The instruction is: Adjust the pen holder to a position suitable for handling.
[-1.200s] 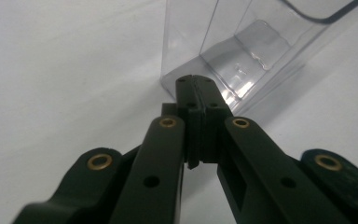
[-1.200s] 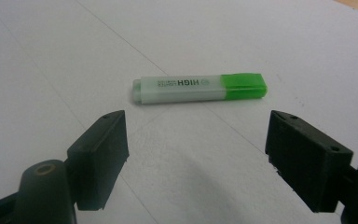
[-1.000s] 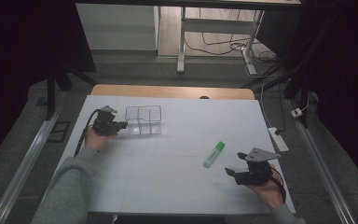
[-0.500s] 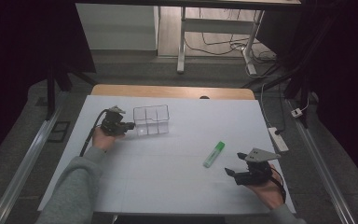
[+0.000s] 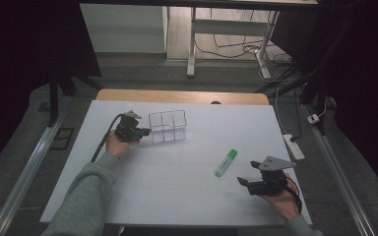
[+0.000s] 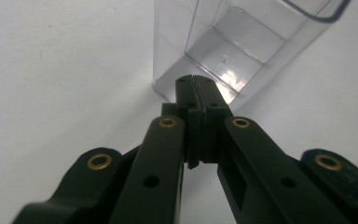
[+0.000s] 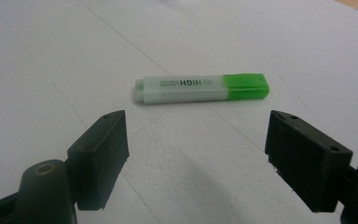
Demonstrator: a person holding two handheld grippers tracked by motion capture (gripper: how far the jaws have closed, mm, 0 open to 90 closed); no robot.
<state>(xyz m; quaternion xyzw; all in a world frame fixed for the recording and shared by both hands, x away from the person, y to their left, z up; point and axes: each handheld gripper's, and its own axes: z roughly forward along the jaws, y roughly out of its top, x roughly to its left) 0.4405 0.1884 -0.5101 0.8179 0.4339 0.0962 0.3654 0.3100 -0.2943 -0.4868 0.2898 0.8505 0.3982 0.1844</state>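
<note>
A clear plastic organizer [image 5: 167, 126] with several compartments stands on the white table [image 5: 177, 196] at the back left. My left gripper [image 5: 145, 132] is shut, and its tip rests against the organizer's left side. In the left gripper view the two jaws meet with nothing between them, right at the base of the clear organizer [image 6: 242, 42]; the left gripper [image 6: 196, 81] points straight at it. A green-capped highlighter [image 5: 226, 162] lies flat right of centre. My right gripper [image 5: 242, 181] stands open just short of the highlighter [image 7: 200, 88], which lies crosswise beyond the right gripper [image 7: 196, 126].
The table's far edge is a wooden strip [image 5: 182, 96]. A power strip [image 5: 294, 146] lies on the floor beside the right edge, with metal rails along both sides. Desk legs and cables stand beyond the table.
My left hand has moved to the right with the shut gripper against the organizer, and the organizer has slid right with it. The right gripper and the highlighter have stayed put.
</note>
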